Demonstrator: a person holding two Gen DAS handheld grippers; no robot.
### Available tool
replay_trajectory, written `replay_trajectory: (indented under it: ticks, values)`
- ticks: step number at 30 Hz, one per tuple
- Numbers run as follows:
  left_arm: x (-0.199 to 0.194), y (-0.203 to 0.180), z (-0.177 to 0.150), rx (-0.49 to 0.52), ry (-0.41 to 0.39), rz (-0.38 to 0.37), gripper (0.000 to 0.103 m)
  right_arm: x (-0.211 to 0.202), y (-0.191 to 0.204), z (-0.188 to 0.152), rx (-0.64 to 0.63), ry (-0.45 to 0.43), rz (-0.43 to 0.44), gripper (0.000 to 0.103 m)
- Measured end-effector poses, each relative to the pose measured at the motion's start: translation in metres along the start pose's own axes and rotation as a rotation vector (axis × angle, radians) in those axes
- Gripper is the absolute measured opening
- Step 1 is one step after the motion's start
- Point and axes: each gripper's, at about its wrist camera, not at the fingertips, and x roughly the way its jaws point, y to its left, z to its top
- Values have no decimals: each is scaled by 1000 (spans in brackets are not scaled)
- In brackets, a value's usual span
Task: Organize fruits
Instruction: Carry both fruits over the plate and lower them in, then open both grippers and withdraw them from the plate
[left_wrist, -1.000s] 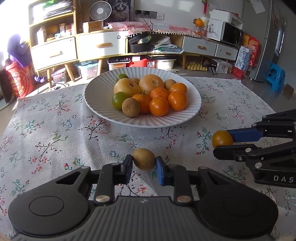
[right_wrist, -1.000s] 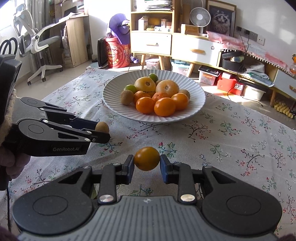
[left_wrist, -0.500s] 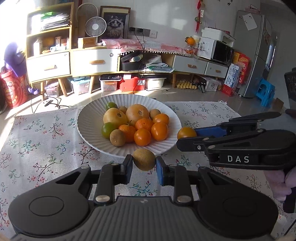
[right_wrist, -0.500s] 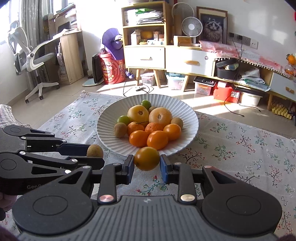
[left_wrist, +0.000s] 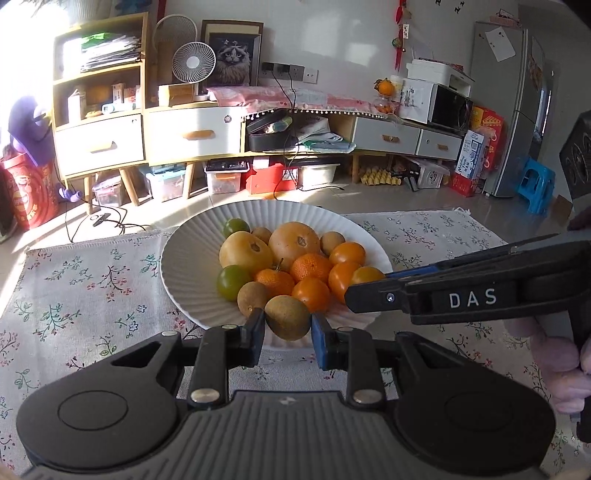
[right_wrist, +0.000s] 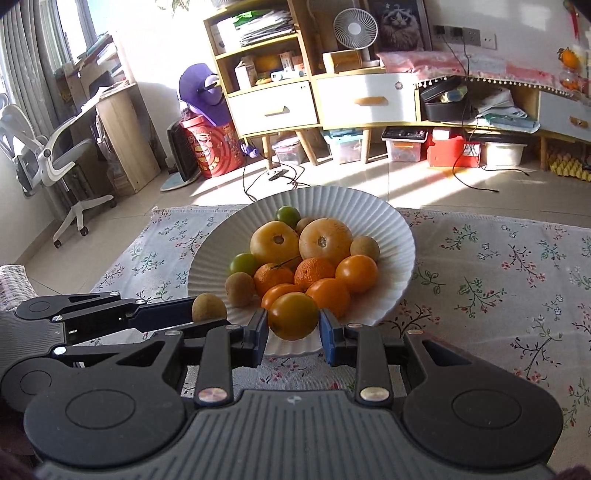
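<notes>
Fruits both held over the plate (left_wrist: 192, 280) rim: left tool (left_wrist: 287, 328) grips brown fruit (left_wrist: 287, 317), right tool (right_wrist: 293, 329) orange fruit (right_wrist: 293, 315).

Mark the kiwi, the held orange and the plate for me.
kiwi (left_wrist: 287, 318), left wrist view, front skin.
orange (right_wrist: 293, 316), right wrist view, front face.
plate (right_wrist: 325, 199), right wrist view, far rim.

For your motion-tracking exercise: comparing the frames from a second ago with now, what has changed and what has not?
Both grippers carried their fruit from low over the tablecloth up to the white plate: left gripper holding the brown fruit, right gripper the orange fruit. Both grips, and the plate's pile, stayed unchanged.
</notes>
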Motion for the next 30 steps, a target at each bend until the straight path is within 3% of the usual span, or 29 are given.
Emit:
replay_trajectory:
  ticks: [13, 22, 28, 30]
  values:
    - [0, 1, -1, 8, 5, 1, 25, 2, 0, 0, 46, 19, 3, 32]
    - [-15, 0, 2, -36, 38, 21, 49, -17, -6, 4, 81, -11, 22, 46]
    - [-32, -3, 2, -71, 82, 52, 66, -30, -3, 2, 62, -8, -40, 57]
    - [-37, -5, 3, -90, 90, 64, 77, -35, 0, 0, 48, -5, -62, 61]
